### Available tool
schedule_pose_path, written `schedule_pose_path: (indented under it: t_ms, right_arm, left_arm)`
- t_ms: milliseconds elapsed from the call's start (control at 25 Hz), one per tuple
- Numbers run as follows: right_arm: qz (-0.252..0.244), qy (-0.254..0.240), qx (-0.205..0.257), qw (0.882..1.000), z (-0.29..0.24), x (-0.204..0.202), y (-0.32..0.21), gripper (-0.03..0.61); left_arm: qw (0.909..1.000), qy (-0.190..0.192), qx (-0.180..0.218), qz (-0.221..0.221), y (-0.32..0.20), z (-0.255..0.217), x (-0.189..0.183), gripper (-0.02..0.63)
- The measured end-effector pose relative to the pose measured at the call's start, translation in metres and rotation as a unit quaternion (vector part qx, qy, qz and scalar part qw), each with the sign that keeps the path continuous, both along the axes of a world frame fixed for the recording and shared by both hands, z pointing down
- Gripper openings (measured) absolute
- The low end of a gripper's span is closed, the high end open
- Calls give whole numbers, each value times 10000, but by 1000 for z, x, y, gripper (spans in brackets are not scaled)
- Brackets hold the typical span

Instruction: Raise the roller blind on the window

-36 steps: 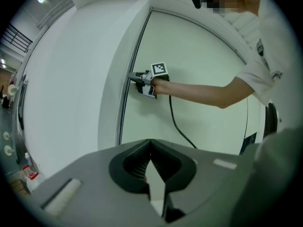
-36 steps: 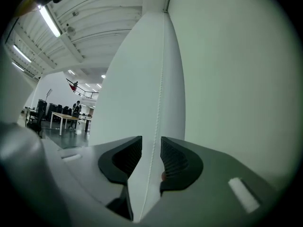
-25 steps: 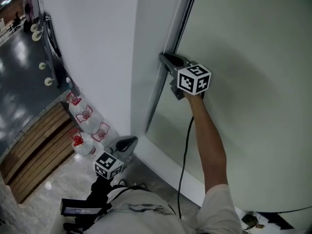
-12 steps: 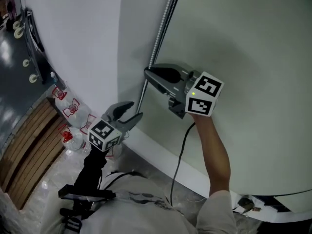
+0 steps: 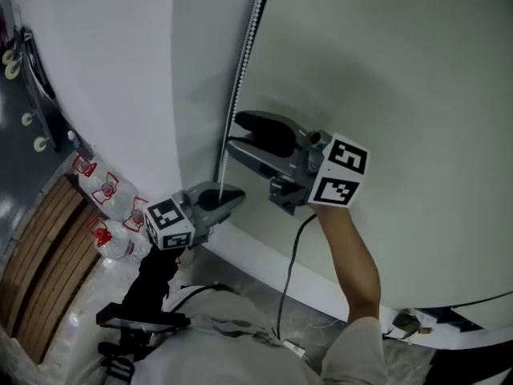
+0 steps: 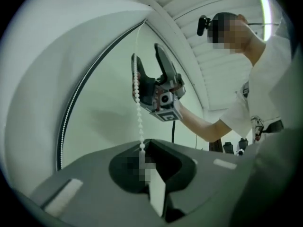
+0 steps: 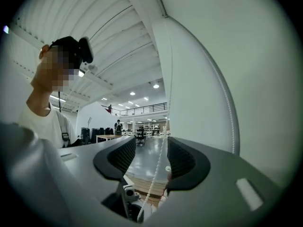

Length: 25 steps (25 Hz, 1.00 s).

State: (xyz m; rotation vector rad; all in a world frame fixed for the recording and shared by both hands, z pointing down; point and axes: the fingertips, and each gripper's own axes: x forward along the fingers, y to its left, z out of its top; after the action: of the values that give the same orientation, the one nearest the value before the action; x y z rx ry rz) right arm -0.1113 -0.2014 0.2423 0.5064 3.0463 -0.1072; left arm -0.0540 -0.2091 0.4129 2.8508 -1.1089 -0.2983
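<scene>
Two claws at work: left claw (image 5: 237,198) pinches the bead chain (image 5: 240,70) low at the left edge of the roller blind (image 5: 385,70), right claw (image 5: 234,132) above has just sprung wide, chain loose between its jaws, and with the window covered, plenty of hauling looks left.

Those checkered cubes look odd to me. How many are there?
2. One cube is low on the left, near the bottles; the other cube is higher on the right, before the blind. None seems hidden.
</scene>
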Motion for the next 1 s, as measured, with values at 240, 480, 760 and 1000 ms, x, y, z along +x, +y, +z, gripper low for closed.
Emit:
schedule_pose_path:
  t_ms: [240, 480, 760, 1000]
  right_arm:
    - [172, -551, -53, 9983, -71, 8, -30, 213]
    - [32, -868, 229, 9960, -135, -2, -32, 212]
    - [-49, -948, 508, 9942, -169, -13, -30, 179]
    - [281, -941, 430, 9942, -192, -28, -45, 165]
  left_arm:
    - [9996, 59, 1, 278, 8, 3, 11, -2]
    - [9996, -179, 50, 226, 8, 11, 12, -2]
    - [9993, -254, 85, 269, 8, 11, 14, -2]
    - [9992, -289, 84, 261, 7, 6, 12, -2]
